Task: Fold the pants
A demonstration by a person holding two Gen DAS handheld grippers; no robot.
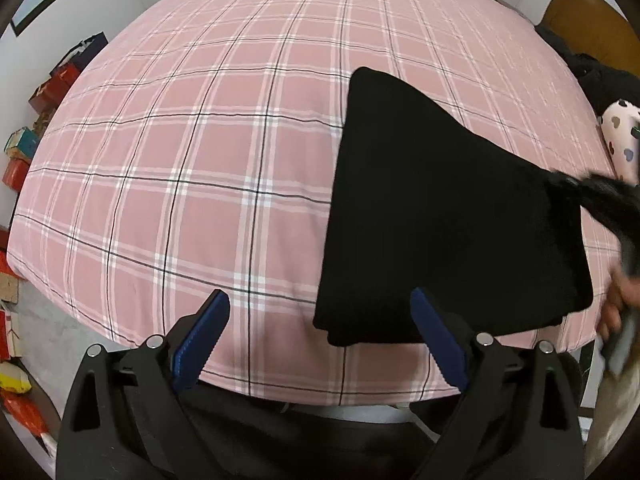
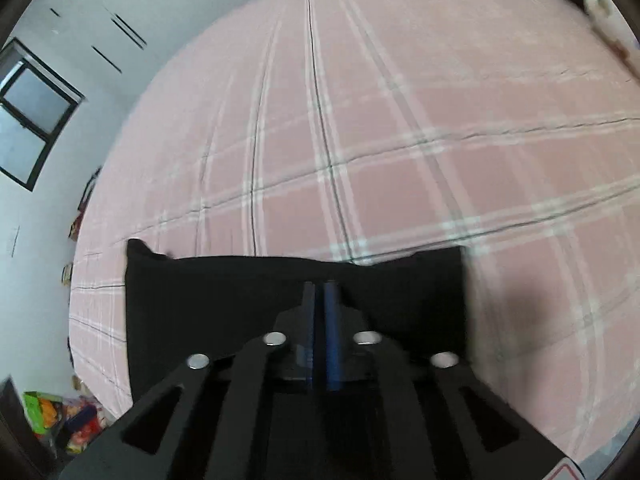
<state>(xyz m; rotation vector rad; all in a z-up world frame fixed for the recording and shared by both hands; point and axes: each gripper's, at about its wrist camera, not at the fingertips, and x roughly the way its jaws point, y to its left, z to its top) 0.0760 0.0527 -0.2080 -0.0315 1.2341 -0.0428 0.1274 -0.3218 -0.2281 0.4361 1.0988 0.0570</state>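
Observation:
The black pants (image 1: 448, 220) lie partly folded on the pink plaid bed (image 1: 200, 140), with one part lifted at the right. My left gripper (image 1: 320, 320) is open and empty, just above the bed's near edge, left of the pants' near corner. My right gripper (image 2: 320, 292) has its blue pads pressed together on the pants' edge (image 2: 280, 300) and holds the fabric up above the bed (image 2: 400, 120). In the left wrist view it shows blurred at the right (image 1: 592, 188), holding the raised part.
Boxes and bags (image 1: 40, 92) line the floor left of the bed. A brown headboard (image 1: 588, 20) and a heart-print pillow (image 1: 620, 136) are at the far right. A window (image 2: 32, 116) is in the left wall.

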